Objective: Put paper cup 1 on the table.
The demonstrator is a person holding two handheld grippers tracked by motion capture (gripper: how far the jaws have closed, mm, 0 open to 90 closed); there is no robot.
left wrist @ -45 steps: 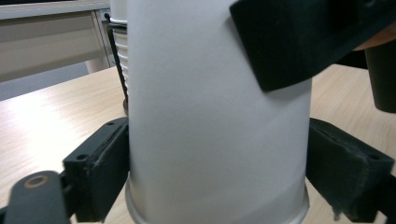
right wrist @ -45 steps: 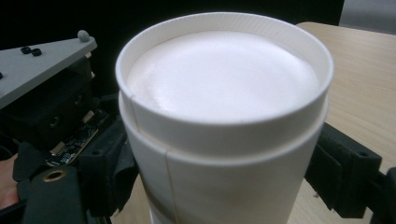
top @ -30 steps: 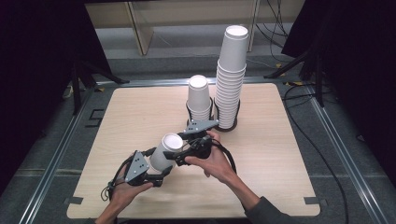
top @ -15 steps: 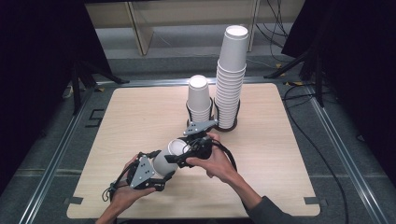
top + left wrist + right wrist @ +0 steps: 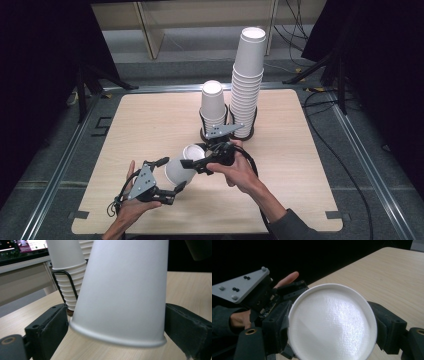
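**Right gripper has the cup now, left one is letting go**

The right gripper (image 5: 200, 162), sitting just below the centre of the high view, is clamped on the base end of a white paper cup (image 5: 182, 167), its two black jaws pressing either side of the flat bottom in its own view. Makes sense: grabbing the narrow end leaves the open rim free to drop over something.

The left gripper (image 5: 167, 175), lower left of centre, has just been opening its jaws. In its own view the cup's (image 5: 122, 295) rim end sits between them, but there's a sliver of gap on each side, so I'd call it released, not gripping. Looks like a hand-over mid-air above the table (image 5: 310, 165), cup lying roughly on its side between the two tools.

Up in the middle of the frame are two upside-down stacks in a black wire holder (image 5: 252, 131): a short stack (image 5: 213, 102) and a tall stack (image 5: 247, 80) just beside it. My guess is the cup is headed onto one of those, hence the bottom grip.
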